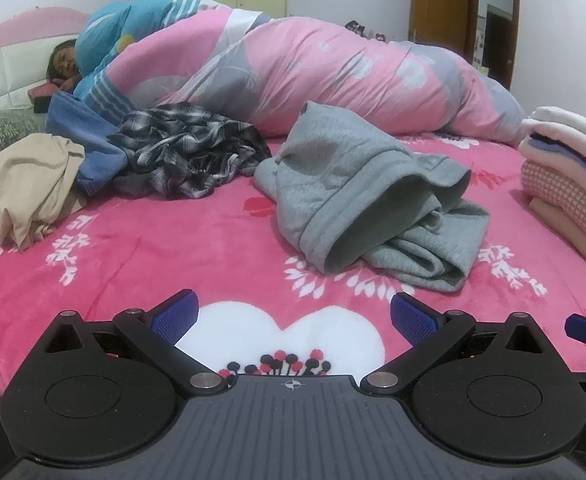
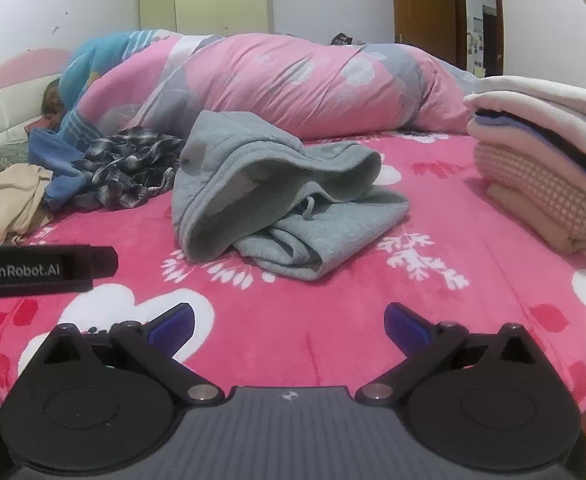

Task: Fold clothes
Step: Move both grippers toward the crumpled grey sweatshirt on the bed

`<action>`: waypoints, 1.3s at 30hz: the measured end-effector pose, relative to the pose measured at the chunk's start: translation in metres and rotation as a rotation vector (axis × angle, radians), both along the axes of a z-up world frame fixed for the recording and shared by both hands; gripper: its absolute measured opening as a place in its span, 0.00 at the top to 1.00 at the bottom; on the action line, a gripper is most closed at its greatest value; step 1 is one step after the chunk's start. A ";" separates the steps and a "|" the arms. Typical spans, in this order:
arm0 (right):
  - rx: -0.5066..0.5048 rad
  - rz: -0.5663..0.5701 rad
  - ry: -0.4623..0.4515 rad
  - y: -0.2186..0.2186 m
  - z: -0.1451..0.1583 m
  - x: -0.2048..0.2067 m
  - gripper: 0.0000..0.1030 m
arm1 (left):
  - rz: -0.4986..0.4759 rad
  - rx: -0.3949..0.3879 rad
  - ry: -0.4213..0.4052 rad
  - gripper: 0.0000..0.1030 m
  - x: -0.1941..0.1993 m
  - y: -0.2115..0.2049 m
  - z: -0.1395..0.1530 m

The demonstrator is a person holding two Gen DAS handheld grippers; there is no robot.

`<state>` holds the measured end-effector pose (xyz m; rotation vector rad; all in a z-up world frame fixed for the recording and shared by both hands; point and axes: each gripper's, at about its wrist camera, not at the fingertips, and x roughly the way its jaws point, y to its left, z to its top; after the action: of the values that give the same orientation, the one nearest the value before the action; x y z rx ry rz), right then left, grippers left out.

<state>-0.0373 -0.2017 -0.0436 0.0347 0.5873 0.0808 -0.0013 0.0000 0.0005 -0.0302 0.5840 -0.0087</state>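
Right wrist view, "GenRobot.AI" label [image 2: 20,270], both hand-held grippers [image 1: 293,316] [image 2: 289,326] spread wide, grey garment [image 2: 277,188] crumpled

left wrist view: low over the pink fleece floral bedspread [image 1: 197,248], facing across toward the headboard side.
right wrist view: same low angle, slightly rightward, closer to the crumpled grey sweatshirt [image 2: 277,196].
shared: sweatshirt, folded stack of clothes [image 2: 549,164], pink quilt.

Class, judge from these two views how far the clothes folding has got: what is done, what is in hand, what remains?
Done: a folded stack sits at the right of the bed. In hand: nothing; the left gripper and right gripper are open and empty, facing the crumpled grey garment, probably next. Left: that, plus the plaid shirt, blue garment and beige garment.
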 end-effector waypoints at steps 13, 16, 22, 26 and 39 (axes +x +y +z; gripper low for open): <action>0.090 -0.052 0.032 -0.005 -0.004 0.003 0.00 | -0.039 -0.021 0.011 0.00 0.003 0.007 -0.007; 0.077 -0.088 0.051 -0.005 -0.006 0.003 0.00 | -0.029 -0.011 0.019 0.00 0.003 0.007 -0.008; 0.035 -0.189 0.074 -0.012 -0.010 0.001 0.00 | -0.009 0.009 0.033 0.00 0.001 0.007 -0.011; 0.005 -0.225 0.054 -0.015 -0.008 -0.004 0.00 | 0.015 0.000 0.042 0.00 0.002 0.009 -0.011; -0.025 -0.225 0.016 -0.011 0.004 -0.010 0.00 | 0.050 0.003 0.058 0.00 0.001 0.013 -0.014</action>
<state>-0.0475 -0.2124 -0.0401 0.0769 0.5969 -0.1453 -0.0006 0.0127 -0.0131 -0.0425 0.6414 0.0414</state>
